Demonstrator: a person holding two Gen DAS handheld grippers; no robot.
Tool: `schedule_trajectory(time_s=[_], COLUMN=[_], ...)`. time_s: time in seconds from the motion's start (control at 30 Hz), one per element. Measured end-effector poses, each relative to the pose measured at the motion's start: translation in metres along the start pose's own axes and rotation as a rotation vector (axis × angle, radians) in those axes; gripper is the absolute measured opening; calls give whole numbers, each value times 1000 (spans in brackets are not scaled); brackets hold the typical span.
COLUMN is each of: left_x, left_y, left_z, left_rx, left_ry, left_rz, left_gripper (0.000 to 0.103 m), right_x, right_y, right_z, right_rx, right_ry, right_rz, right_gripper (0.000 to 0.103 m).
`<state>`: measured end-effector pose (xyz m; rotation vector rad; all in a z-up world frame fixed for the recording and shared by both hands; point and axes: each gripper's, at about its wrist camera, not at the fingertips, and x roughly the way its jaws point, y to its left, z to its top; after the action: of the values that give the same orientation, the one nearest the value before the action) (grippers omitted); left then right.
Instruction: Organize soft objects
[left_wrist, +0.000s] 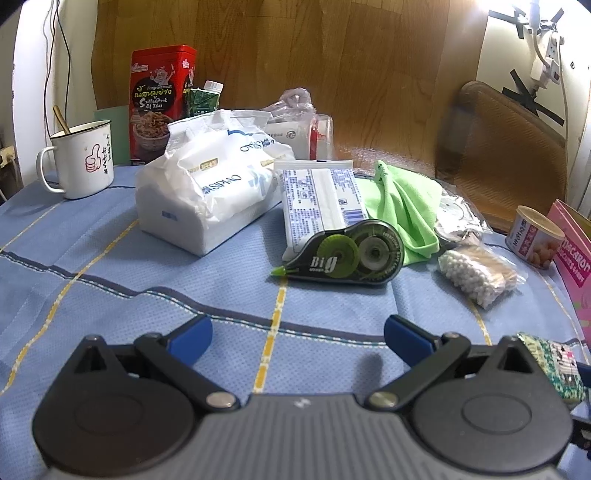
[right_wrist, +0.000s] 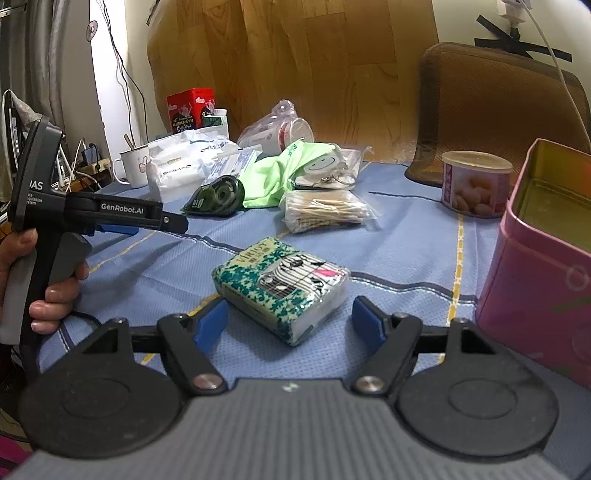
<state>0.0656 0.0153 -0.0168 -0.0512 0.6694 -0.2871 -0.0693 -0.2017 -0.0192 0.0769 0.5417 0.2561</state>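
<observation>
A small tissue pack (right_wrist: 280, 284) with a green and white print lies flat on the blue cloth (right_wrist: 406, 251). My right gripper (right_wrist: 290, 325) is open, with its blue pads on either side of the pack's near end and not pressing it. That pack (left_wrist: 554, 365) also shows at the right edge of the left wrist view. My left gripper (left_wrist: 298, 339) is open over bare cloth, with nothing between its fingers. Farther back lie a big white tissue bag (left_wrist: 207, 184), a flat blue-printed pack (left_wrist: 321, 199), a green cloth (left_wrist: 402, 206) and a bag of cotton swabs (left_wrist: 476, 273).
An open pink tin (right_wrist: 543, 266) stands at the right, with a round can (right_wrist: 476, 184) behind it. A correction tape (left_wrist: 343, 258) lies mid-table. A white mug (left_wrist: 83, 162) and a red tin (left_wrist: 162, 103) stand at the back left. A hand (right_wrist: 55, 291) holds the left gripper's handle.
</observation>
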Motion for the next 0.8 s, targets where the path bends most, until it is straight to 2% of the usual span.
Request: schedule_trajectory(time_s=[0.43, 0.5, 0.7, 0.8], left_x=[-3, -7, -20, -26], left_y=[0, -1, -12, -33], left_z=[1, -1, -1, 1], left_rx=[-11, -29, -109, -66], left_ry=[8, 15, 89, 106], left_rz=[-24, -65, -274, -321], left_gripper=[103, 103, 103, 102], right_x=[1, 1, 6, 9], right_y=[2, 2, 10, 12], right_z=[0, 0, 3, 4], right_rx=[-16, -17, -70, -103], right_ry=[6, 9, 43, 54], right_rz=[-6, -5, -21, -32], right_gripper=[78, 79, 83, 83])
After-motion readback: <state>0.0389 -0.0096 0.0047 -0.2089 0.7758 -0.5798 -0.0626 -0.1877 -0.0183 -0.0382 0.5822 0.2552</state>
